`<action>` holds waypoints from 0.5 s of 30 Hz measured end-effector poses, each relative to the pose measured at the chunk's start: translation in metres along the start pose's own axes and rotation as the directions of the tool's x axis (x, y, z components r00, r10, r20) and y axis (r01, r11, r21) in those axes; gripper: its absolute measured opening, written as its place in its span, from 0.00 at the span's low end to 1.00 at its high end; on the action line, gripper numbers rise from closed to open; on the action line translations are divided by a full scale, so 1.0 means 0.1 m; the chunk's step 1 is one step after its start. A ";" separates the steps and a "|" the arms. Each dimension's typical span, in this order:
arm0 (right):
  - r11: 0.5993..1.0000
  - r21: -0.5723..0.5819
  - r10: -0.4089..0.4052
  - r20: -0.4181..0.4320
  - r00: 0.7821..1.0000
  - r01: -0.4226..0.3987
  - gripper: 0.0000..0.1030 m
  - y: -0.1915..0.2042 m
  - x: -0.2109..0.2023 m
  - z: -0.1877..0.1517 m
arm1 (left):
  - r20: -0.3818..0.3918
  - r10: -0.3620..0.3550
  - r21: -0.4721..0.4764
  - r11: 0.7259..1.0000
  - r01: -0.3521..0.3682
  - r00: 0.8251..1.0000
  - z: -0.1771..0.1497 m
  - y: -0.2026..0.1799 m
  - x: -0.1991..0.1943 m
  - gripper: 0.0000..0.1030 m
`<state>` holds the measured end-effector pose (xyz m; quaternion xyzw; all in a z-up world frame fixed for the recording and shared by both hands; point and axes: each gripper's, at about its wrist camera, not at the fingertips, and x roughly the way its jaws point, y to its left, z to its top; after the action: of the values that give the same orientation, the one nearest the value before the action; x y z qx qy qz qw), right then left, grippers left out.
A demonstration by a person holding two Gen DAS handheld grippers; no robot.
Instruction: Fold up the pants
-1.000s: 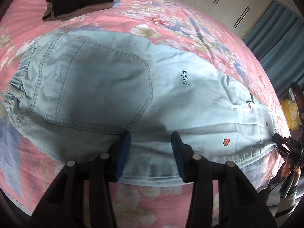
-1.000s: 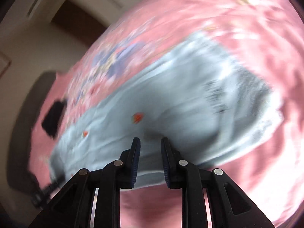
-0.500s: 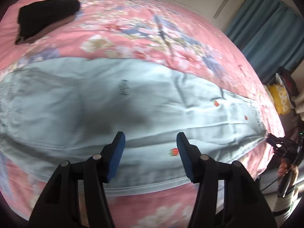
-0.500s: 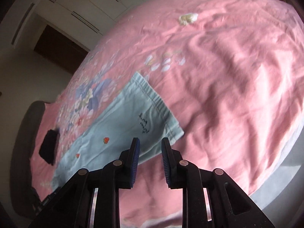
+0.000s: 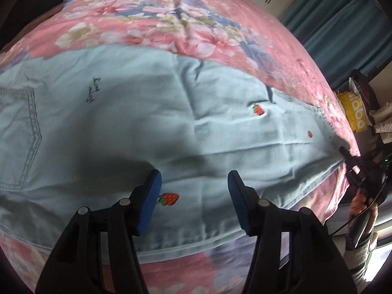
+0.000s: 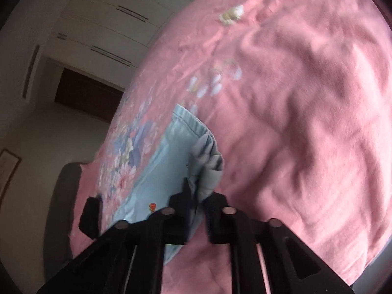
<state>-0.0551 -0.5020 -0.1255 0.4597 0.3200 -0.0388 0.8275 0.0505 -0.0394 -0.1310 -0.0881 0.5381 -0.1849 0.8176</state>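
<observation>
Light blue pants (image 5: pixel 171 127) with small strawberry patches lie flat and lengthwise on a pink floral bedspread (image 5: pixel 171 19). Their back pocket (image 5: pixel 19 132) is at the left and the leg hems at the right. My left gripper (image 5: pixel 193 178) hovers open over the near leg, with a strawberry patch (image 5: pixel 169 199) beside its left finger and nothing between its blue pads. At the far right my right gripper (image 5: pixel 343 150) sits at the hem. In the right wrist view this gripper (image 6: pixel 196 196) is shut on the pants (image 6: pixel 166 161), and the hem (image 6: pixel 208 161) bunches up just past the fingers.
A folded black garment (image 5: pixel 31 0) lies at the bed's far left corner, also visible as a black garment (image 6: pixel 89 216). A hand (image 5: pixel 362 201) holds the right gripper off the bed's edge. Blue curtains (image 5: pixel 343 17), a yellow bag (image 5: pixel 354 112) and white wardrobes (image 6: pixel 110 19) surround the bed.
My left gripper slid along the pants from the back pocket toward the legs, its jaws a little wider. My right gripper closed on the hem, which now bunches up.
</observation>
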 end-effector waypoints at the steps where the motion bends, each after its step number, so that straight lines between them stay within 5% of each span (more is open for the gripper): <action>1: 0.999 -0.031 0.010 0.021 1.000 -0.009 0.06 0.07 -0.06 0.02 | -0.004 0.003 -0.002 1.000 -0.003 1.000 -0.01 0.03 0.00 0.54; 4: 0.999 -0.049 0.021 0.055 0.998 -0.019 0.06 0.15 -0.15 0.03 | -0.008 0.003 -0.011 1.000 -0.003 1.000 -0.02 0.05 0.00 0.54; 8: 0.994 0.011 -0.110 -0.049 0.993 0.111 0.06 -0.14 0.18 -0.05 | -0.007 0.033 0.001 0.999 -0.033 0.999 -0.01 -0.02 0.04 0.58; 10: 0.994 0.063 -0.085 -0.054 0.995 0.088 0.06 -0.27 0.19 -0.08 | -0.007 0.040 0.008 0.999 -0.040 0.999 0.00 -0.06 0.01 0.60; 15: 0.977 -0.192 -0.082 0.064 0.995 0.093 0.06 0.40 -0.02 -0.07 | 0.016 -0.072 -0.026 0.997 0.073 0.997 0.11 -0.17 -0.13 0.60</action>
<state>-0.0459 -0.4744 -0.0977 0.3605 0.3192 -0.0566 0.8746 0.0525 -0.0505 -0.1094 -0.1197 0.5310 -0.2066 0.8130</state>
